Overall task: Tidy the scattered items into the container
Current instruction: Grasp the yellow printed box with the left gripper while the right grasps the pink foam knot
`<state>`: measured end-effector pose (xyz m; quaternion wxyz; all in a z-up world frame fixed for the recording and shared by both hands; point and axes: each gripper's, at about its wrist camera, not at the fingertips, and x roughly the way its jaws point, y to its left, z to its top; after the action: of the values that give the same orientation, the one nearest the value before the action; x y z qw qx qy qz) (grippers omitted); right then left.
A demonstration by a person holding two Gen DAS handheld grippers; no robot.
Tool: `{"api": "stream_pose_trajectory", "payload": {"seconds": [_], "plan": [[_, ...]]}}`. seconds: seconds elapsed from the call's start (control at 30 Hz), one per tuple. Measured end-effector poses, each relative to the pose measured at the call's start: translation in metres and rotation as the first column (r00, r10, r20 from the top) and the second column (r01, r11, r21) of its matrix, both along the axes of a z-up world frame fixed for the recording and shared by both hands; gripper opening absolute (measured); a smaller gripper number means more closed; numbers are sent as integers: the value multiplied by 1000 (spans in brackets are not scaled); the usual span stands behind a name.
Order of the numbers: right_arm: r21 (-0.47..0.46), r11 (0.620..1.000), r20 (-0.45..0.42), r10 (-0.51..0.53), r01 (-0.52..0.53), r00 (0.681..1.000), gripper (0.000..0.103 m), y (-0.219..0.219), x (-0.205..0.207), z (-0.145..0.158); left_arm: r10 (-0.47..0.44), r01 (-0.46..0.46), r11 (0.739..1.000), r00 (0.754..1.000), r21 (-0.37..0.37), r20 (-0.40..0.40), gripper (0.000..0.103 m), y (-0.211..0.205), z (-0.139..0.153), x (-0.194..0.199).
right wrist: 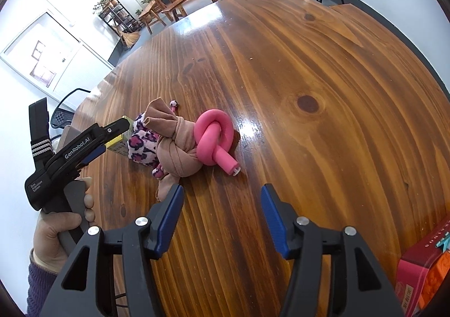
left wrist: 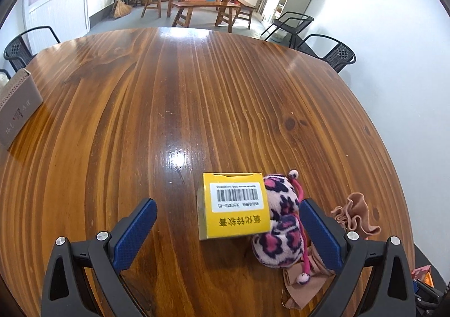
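Left wrist view. Left gripper (left wrist: pixel 227 228): jaws wide apart, clamped on nothing. Yellow carton (left wrist: pixel 234 206), barcode label up, lies flat on the wooden surface (left wrist: pixel 197 92) between the jaws, nearer the right-hand one. Leopard-print plush item (left wrist: pixel 281 227) touches the carton's right side and sits against the right-hand jaw. Tan knotted cloth (left wrist: pixel 355 215) lies beyond that jaw, outside the gap. A closing move here would likely take carton and plush together.

Right wrist view. Right gripper (right wrist: pixel 222 218): jaws apart, empty. Pink knotted foam tube (right wrist: pixel 215 139) lies ahead of the jaws, slightly left of centre; free stub points toward the jaws. Tan cloth touches its left. Red-pink box (right wrist: pixel 422 269), possibly the container, at lower right. Right gripper nearer the tube.
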<state>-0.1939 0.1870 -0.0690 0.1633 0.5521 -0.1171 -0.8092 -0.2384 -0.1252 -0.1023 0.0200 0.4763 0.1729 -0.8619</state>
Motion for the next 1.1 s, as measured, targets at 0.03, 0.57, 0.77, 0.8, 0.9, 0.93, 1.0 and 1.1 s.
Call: {"api": "stream_pose_trajectory", "payload": {"seconds": [0.03,0.57,0.77,0.8,0.9,0.93,1.0,1.1], "plan": [[0,1000,-1,3,-3,1000,61,-2,-2,0,3,-3,1000,1000,10,-2,98,-2,-1,0],[73,997,-29,7,-4,1000,61,-25,-34,-8,34,-32,999,998,-35,55,91,-21,-22,-2],[106,994,-25,27,-25,999,61,-35,-47,-15,14,-9,997,998,-76,60,78,-16,-28,-9],[114,993,-23,30,-27,999,61,-37,-49,-17,3,2,996,998,-93,61,68,-14,-27,-11],[128,991,-10,36,-35,999,61,-41,-55,-24,-18,22,997,998,-73,58,53,-12,-26,-14],[121,992,-9,39,-38,999,61,-42,-56,-26,-24,28,997,998,-72,57,51,-12,-25,-13],[133,990,-15,47,-45,999,61,-46,-58,-28,-38,41,997,998,-70,49,48,-9,-24,-10],[142,988,-21,70,-66,997,61,-50,-60,-29,-59,62,996,997,-66,43,48,-4,-23,-3]]}}
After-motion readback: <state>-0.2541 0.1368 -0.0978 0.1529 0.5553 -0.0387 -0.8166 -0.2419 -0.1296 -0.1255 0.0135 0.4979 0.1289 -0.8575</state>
